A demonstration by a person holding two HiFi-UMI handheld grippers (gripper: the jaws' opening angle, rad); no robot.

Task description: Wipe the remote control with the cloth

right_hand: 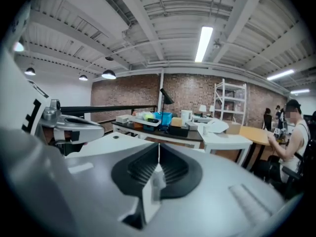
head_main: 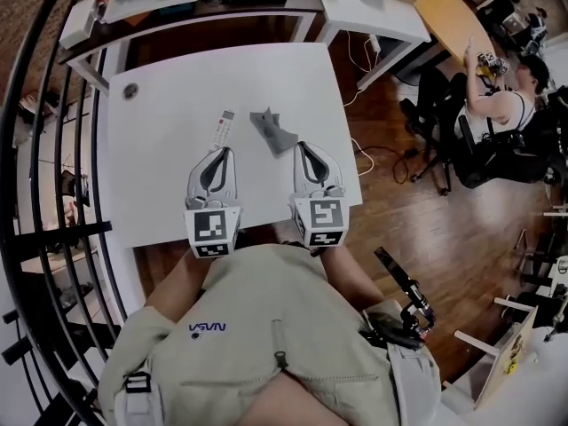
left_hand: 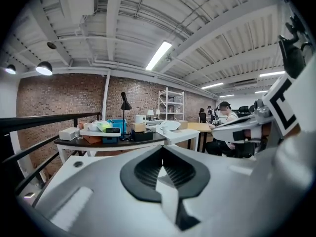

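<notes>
Left gripper (head_main: 222,152): jaws pressed together with nothing between them. In the head view its tip sits at the near end of the remote (head_main: 222,129). It seems to be held above the remote rather than on it, since its own view looks out almost level over the table (head_main: 169,176) and shows no remote.
Right gripper (head_main: 300,146): jaws likewise pressed together and empty. It is to the right of the remote with the cloth (head_main: 274,131) between the two, its tip just beside the cloth's near right edge.
Remote: white and slim, lying flat on the table. Its long axis runs away from the person and leans slightly right. It lies just beyond the left gripper's tip, and neither gripper's jaws are on it.
Cloth: grey and crumpled into a small heap, just right of the remote and not touching it.
Table: white; the remote lies near the middle of its top.
Hole (head_main: 130,90): a round cable port in the tabletop, left of the remote and farther from the person.
Desk (head_main: 160,7): dark-topped and cluttered with boxes, well beyond the remote's far end.
Seated person (head_main: 497,114): far to the right of the remote, at a wood-coloured tabletop.
</notes>
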